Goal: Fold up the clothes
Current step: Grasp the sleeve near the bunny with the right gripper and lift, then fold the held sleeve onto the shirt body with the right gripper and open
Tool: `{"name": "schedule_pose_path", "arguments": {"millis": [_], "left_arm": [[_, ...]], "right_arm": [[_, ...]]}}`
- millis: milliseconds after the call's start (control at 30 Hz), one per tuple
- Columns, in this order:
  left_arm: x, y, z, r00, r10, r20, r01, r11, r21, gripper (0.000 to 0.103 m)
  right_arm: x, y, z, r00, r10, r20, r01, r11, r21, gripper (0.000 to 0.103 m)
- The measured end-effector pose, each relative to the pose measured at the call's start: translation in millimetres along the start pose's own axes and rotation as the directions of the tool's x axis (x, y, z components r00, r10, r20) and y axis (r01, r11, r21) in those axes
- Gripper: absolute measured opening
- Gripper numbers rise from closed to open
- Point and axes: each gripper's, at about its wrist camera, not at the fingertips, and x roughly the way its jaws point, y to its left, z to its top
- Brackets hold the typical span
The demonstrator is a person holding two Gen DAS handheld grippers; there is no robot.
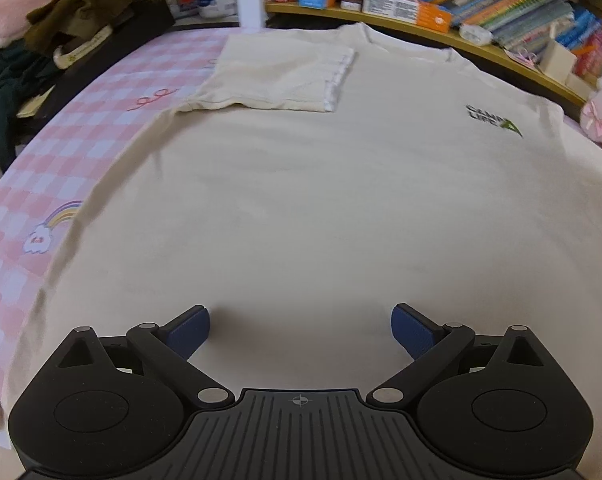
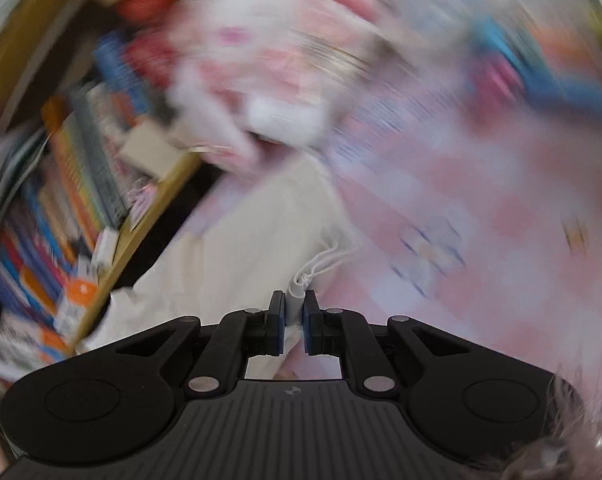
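Note:
A cream T-shirt (image 1: 301, 184) lies flat on a pink checked sheet (image 1: 29, 200), front up, with a small dark chest logo (image 1: 495, 120). Its left sleeve (image 1: 285, 76) is folded inward onto the body. My left gripper (image 1: 300, 328) hovers open over the shirt's lower part, nothing between its blue pads. In the blurred right wrist view, my right gripper (image 2: 295, 304) is shut on a bunched edge of the cream T-shirt (image 2: 257, 240), which trails away from the fingers over the pink sheet (image 2: 481, 216).
A wooden shelf (image 1: 441, 38) full of books (image 1: 521, 4) and boxes curves along the far side. Dark clothes (image 1: 81, 4) are piled at the far left, with a pink plush (image 1: 13, 12) beside them. A pink-and-white plush (image 2: 269, 80) lies past the right gripper.

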Motion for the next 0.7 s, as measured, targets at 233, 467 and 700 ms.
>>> {"name": "schedule_pose_path", "arguments": {"millis": [233, 467, 700], "left_arm": [[1.4, 33.8, -2.1, 1.0, 0.005, 0.0, -0.005, 0.998, -0.063, 0.099], [1.6, 49.3, -4.1, 1.0, -0.001, 0.0, 0.001, 0.998, -0.058, 0.099], [5.8, 58.3, -1.4, 1.0, -0.006, 0.005, 0.007, 0.999, -0.049, 0.099]], "right_arm": [[15.5, 144.1, -57.1, 0.998, 0.063, -0.009, -0.051, 0.71, -0.702, 0.008], [45.2, 182.1, -138.4, 0.979, 0.015, -0.205, -0.193, 0.412, -0.891, 0.017], [56.8, 192.9, -156.8, 0.963, 0.024, -0.27, -0.255, 0.42, -0.871, 0.043]]}}
